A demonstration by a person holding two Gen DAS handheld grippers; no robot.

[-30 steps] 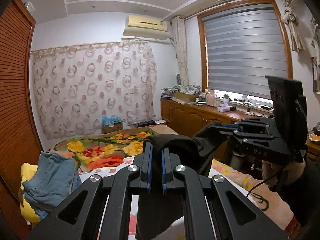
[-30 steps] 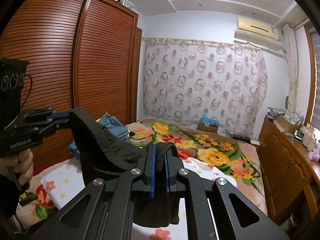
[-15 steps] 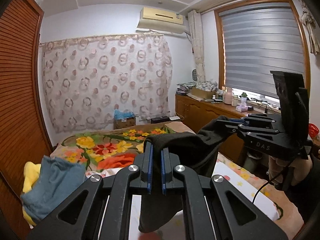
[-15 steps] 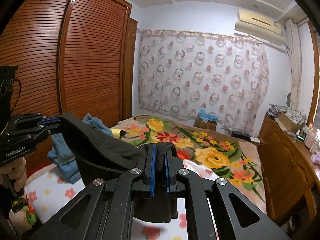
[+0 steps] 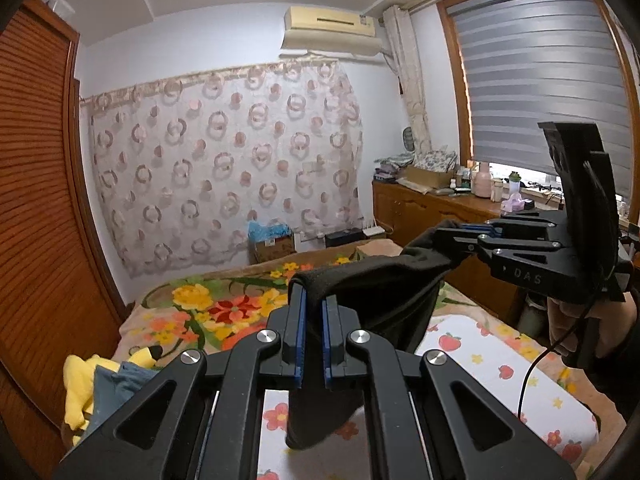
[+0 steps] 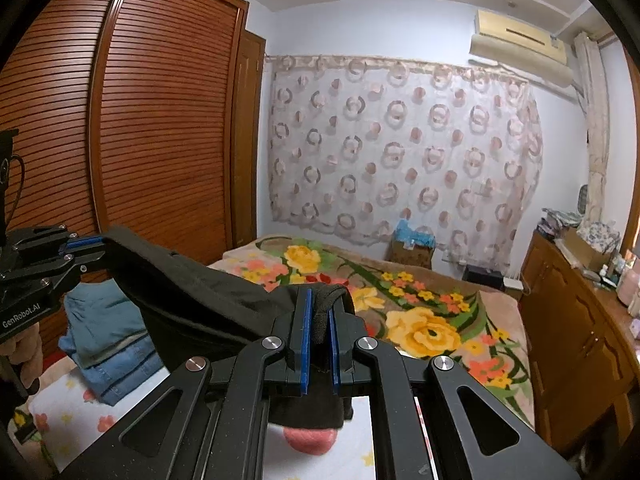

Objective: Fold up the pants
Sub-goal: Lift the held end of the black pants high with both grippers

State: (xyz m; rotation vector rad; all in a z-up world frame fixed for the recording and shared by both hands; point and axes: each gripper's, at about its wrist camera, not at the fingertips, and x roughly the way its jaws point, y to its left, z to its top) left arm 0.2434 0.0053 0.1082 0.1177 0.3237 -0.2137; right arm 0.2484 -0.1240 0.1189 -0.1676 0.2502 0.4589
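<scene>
Above the near end of the bed, the black pants hang in the air, stretched between the two claws: left claw clamped on one end of the top edge, right claw clamped on the other, cloth drooping below both. Step in hand, as judged: garment lifted and spread by its edge, no fold made yet. Next move likely calls for lowering both claws evenly so the pants land flat on the white flowered sheet, clear of the clothes pile at the bed's left edge.
</scene>
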